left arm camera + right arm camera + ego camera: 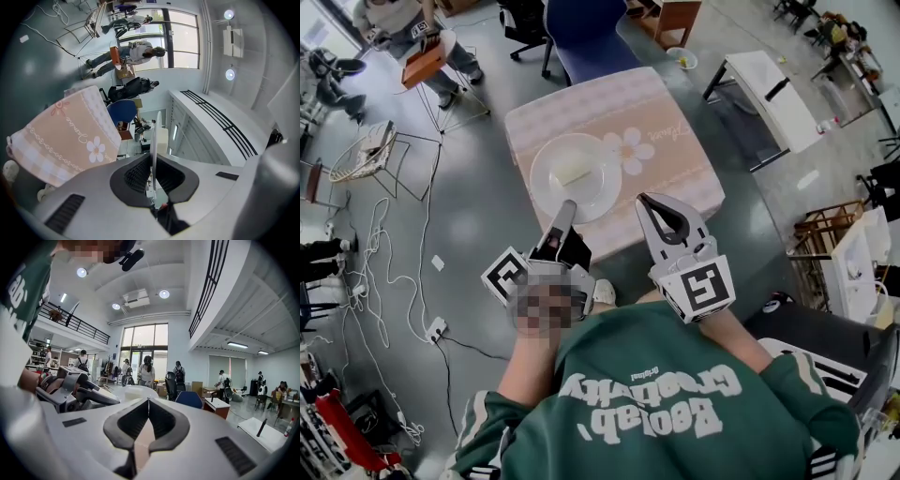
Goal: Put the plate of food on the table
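My left tool [566, 211] is clamped on the near rim of the plate [581, 192]; my right tool [649, 204] is closed on nothing. The surface [675, 141] lies below. The plate appears lifted clear of it, so lowering and release are left. A pale block of food [573, 172] sits mid-plate.

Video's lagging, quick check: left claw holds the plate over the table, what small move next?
Probably lower the left claw straight down, level and shut. It grips the near rim of the white plate, which carries a pale food block, and the left gripper view shows the pink-clothed table apart from it.
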`<state>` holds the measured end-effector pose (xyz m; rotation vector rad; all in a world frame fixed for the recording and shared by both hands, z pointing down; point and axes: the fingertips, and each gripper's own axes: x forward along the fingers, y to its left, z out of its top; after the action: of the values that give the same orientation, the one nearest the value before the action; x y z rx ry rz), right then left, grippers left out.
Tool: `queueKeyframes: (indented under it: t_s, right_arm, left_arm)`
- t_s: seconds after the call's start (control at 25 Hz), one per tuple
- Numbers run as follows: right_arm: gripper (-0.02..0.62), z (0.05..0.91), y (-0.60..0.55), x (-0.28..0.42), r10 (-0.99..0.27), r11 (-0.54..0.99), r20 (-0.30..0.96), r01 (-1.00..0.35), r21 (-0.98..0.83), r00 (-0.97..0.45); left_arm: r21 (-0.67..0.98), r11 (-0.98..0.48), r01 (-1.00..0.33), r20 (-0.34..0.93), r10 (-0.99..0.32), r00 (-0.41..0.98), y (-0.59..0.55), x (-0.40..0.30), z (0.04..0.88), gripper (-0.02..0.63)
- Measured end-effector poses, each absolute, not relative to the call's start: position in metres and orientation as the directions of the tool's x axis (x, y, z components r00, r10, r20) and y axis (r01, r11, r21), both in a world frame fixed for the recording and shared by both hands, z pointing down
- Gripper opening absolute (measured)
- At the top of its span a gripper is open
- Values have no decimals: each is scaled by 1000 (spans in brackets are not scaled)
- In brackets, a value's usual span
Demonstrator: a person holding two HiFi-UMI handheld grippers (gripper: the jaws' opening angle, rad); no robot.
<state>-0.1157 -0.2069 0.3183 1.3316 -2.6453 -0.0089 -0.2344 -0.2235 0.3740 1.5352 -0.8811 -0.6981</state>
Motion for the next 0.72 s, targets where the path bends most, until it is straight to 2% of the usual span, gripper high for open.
queueKeyframes:
  t_s: [0.72]
  right_arm:
    - [17, 323, -334, -41, -616, 786, 148, -616, 55, -774]
  left_arm:
    - [984, 4, -181, 66, -939, 337, -317, -150, 375, 29]
